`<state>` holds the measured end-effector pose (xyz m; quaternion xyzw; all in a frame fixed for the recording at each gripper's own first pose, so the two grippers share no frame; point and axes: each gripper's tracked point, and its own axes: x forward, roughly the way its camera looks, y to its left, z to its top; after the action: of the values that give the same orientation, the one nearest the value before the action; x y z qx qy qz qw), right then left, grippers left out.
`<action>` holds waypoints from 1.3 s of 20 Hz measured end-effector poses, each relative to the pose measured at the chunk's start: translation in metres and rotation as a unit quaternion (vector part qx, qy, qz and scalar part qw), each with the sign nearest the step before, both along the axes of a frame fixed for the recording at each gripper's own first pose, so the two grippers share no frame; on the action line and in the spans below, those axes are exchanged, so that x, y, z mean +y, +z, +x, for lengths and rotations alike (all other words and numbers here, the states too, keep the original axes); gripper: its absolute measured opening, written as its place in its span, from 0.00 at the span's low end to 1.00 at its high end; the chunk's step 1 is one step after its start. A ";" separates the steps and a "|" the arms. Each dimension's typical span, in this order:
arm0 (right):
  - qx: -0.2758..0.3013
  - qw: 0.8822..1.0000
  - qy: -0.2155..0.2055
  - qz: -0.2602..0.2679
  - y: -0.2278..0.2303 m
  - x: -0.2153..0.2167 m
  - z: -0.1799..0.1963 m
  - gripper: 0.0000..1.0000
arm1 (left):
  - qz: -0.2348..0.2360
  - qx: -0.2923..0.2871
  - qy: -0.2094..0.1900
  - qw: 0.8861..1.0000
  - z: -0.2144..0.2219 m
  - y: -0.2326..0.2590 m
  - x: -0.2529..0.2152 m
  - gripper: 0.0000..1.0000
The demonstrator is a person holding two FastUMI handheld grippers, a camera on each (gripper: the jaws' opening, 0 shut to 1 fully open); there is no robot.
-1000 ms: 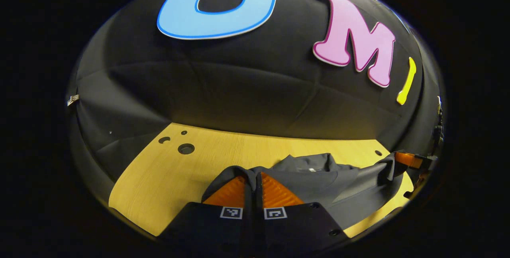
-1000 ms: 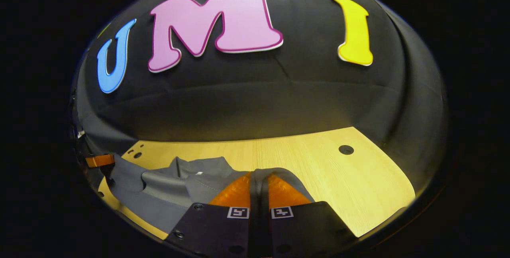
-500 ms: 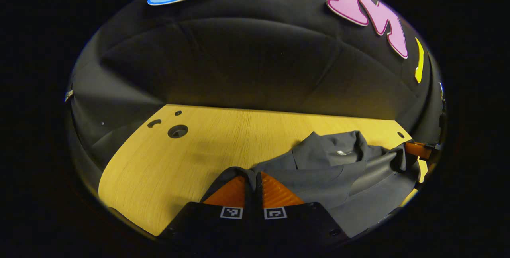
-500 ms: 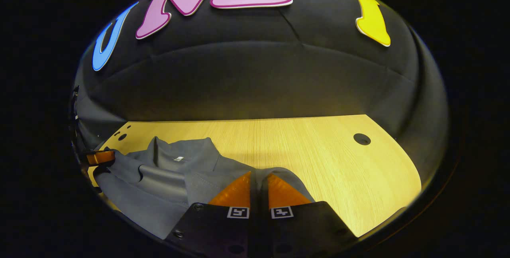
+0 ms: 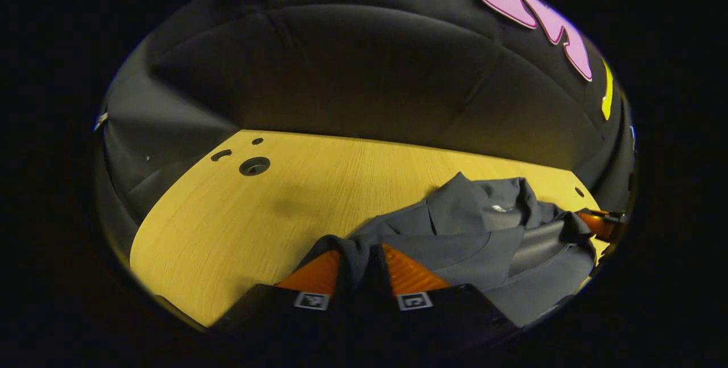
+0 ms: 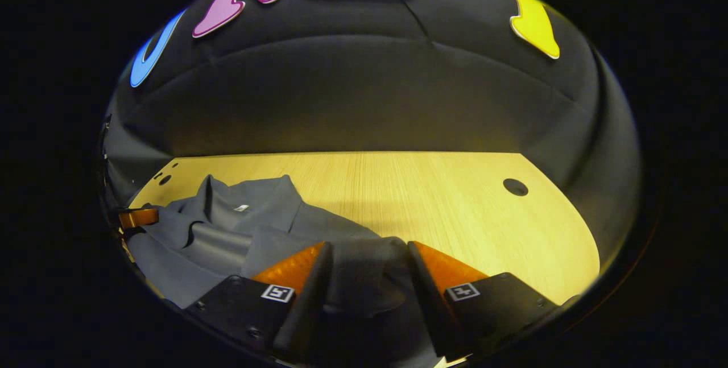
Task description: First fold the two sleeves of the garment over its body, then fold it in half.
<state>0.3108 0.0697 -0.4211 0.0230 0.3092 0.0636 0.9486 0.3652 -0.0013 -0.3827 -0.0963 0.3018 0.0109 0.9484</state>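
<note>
A dark grey garment lies rumpled on the wooden table, its collar and a small white tag facing up. In the left gripper view my left gripper has its fingers slightly apart, with a bunch of the cloth still between them. In the right gripper view my right gripper stands wide open over a fold of the garment, which lies loose between its fingers. Each view also catches the other gripper at the garment's far side: the right gripper and the left gripper.
The table has a round hole at its right and a hole with smaller openings at its far left. Black cloth walls close in behind the table. Bare wood stretches on both sides of the garment.
Both grippers came down and forward with the cloth toward the collar. The right gripper's fingers have spread wide and let go of the cloth; the left gripper's fingers have parted a little.
</note>
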 end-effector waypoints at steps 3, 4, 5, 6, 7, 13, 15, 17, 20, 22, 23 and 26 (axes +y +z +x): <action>-0.009 1.000 0.005 -0.003 0.015 -0.004 -0.008 0.82 | -0.002 -0.014 0.004 1.000 -0.006 0.015 0.003 0.83; -0.012 1.000 0.006 -0.002 0.020 -0.005 -0.011 0.82 | 0.000 -0.014 -0.001 1.000 -0.011 0.020 0.000 0.87; -0.014 1.000 0.007 0.001 0.026 -0.004 -0.015 0.83 | 0.005 -0.013 -0.007 1.000 -0.015 0.020 -0.001 0.96; -0.015 1.000 0.009 0.006 0.031 -0.001 -0.019 0.83 | 0.013 -0.013 -0.012 1.000 -0.020 0.024 -0.002 0.96; -0.017 1.000 0.010 0.010 0.037 0.001 -0.023 0.84 | 0.020 -0.014 -0.018 1.000 -0.025 0.029 -0.004 0.96; -0.043 0.998 0.032 0.026 0.094 0.006 -0.061 0.89 | 0.017 -0.037 -0.041 0.998 -0.065 0.080 -0.013 0.96; -0.052 0.998 0.040 0.026 0.116 0.003 -0.077 0.90 | 0.012 -0.051 -0.045 0.998 -0.083 0.102 -0.014 0.96; -0.067 0.997 0.043 0.021 0.138 -0.003 -0.091 0.90 | 0.009 -0.065 -0.052 0.996 -0.105 0.124 -0.015 0.96; -0.088 0.995 0.045 0.027 0.172 -0.005 -0.114 0.93 | 0.009 -0.086 -0.064 0.994 -0.139 0.156 -0.018 0.96; -0.098 0.993 0.050 0.031 0.189 -0.011 -0.135 0.93 | 0.012 -0.097 -0.068 0.993 -0.163 0.173 -0.018 0.96; -0.102 0.993 0.057 0.031 0.197 -0.009 -0.143 0.93 | 0.014 -0.100 -0.067 0.993 -0.176 0.180 -0.017 0.96; -0.106 0.991 0.078 0.038 0.213 0.000 -0.166 0.93 | 0.004 -0.108 -0.064 0.992 -0.210 0.196 -0.019 0.96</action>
<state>0.1447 0.0695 -0.2081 0.0284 0.2050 0.1513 0.9666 0.1556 -0.0205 -0.1862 -0.0738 0.2026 -0.0589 0.9747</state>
